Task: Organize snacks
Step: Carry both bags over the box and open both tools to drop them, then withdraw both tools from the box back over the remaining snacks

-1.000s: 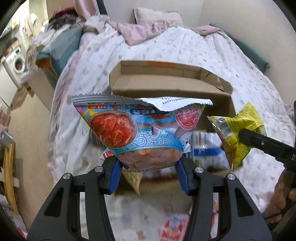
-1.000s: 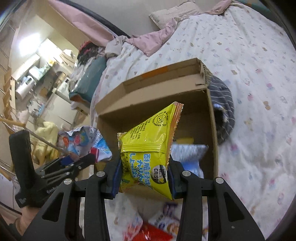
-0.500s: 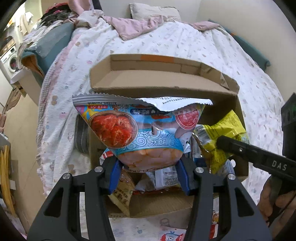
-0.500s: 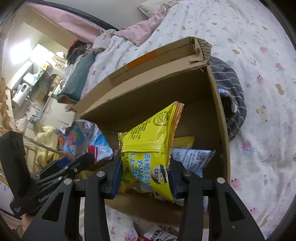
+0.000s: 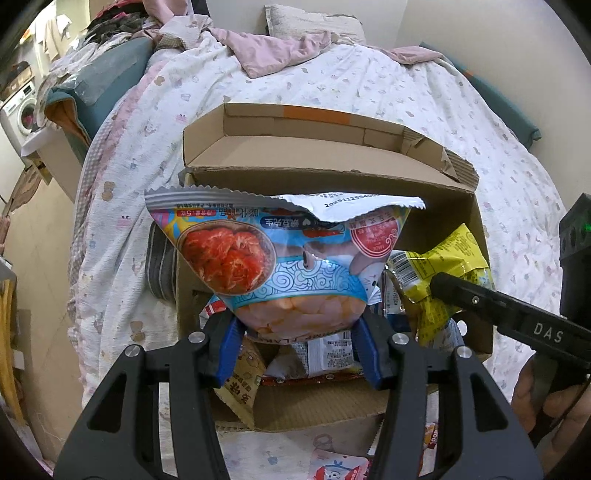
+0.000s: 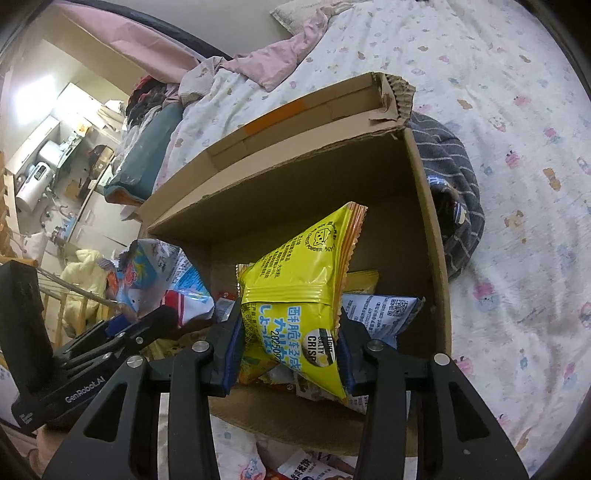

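Left wrist view: the left gripper [image 5: 295, 332] clamps a blue shrimp-chip bag [image 5: 280, 258] over the cardboard box [image 5: 314, 155]; the right gripper [image 6: 290, 350] pinches a yellow crisp packet [image 6: 299, 306] there too. Next, probably, both let go; the box floor is hard to see.

Bed [image 5: 369, 85]: white quilt with small pastel prints, filling most of the scene. Pillow [image 5: 314, 18]: pale, far end against a cream wall [image 5: 236, 7]. Pink blanket [image 5: 280, 51]: crumpled, just before the pillow. Teal cushion [image 5: 99, 81]: left of bed, clothes heaped beyond it. Washing machine [image 5: 22, 110]: far left. Floor [image 5: 40, 258]: beige, left side. Striped grey garment [image 6: 454, 192]: lying on the quilt. Bright lit shelving [image 6: 44, 122]: far left, cluttered.
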The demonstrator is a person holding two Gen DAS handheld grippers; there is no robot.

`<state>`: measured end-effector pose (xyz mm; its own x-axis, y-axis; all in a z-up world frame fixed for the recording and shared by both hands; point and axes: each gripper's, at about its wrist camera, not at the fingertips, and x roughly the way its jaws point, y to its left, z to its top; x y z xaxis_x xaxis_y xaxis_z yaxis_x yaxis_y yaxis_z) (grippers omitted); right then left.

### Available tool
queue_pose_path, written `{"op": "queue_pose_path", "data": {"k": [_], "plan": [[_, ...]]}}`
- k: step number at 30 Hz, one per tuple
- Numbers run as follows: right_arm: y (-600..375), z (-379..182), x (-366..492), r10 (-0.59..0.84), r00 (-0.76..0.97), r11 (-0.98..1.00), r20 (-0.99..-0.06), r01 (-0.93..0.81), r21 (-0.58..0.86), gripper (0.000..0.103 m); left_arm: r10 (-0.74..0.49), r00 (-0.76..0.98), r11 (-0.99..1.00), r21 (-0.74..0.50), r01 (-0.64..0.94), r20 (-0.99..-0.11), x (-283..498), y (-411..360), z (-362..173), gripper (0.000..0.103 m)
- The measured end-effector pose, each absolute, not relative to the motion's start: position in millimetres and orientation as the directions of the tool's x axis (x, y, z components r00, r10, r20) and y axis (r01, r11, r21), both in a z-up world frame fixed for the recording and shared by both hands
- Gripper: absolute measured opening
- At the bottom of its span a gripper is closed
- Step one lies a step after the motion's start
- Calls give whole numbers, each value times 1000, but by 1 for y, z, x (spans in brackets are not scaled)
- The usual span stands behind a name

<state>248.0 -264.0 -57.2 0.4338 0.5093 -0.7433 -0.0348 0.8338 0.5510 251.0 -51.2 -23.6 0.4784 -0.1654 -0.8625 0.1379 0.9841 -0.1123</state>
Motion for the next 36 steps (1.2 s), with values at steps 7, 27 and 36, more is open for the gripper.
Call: {"op": "queue_pose_path", "data": {"k": [7, 27, 36], "plan": [[-266, -58, 246, 527, 457, 813, -717, -27, 581, 69, -181, 486, 983, -141, 118, -855, 252, -46, -19, 51], [-273, -44, 242, 479, 532, 845, -698, -65, 530, 92, -186, 536, 982, -170, 80, -823, 249, -34, -7, 87], [-271, -42, 242, 479, 526, 851, -703, -82, 518, 93, -205, 547, 979, -177, 105, -812, 247, -39, -2, 87]]}}
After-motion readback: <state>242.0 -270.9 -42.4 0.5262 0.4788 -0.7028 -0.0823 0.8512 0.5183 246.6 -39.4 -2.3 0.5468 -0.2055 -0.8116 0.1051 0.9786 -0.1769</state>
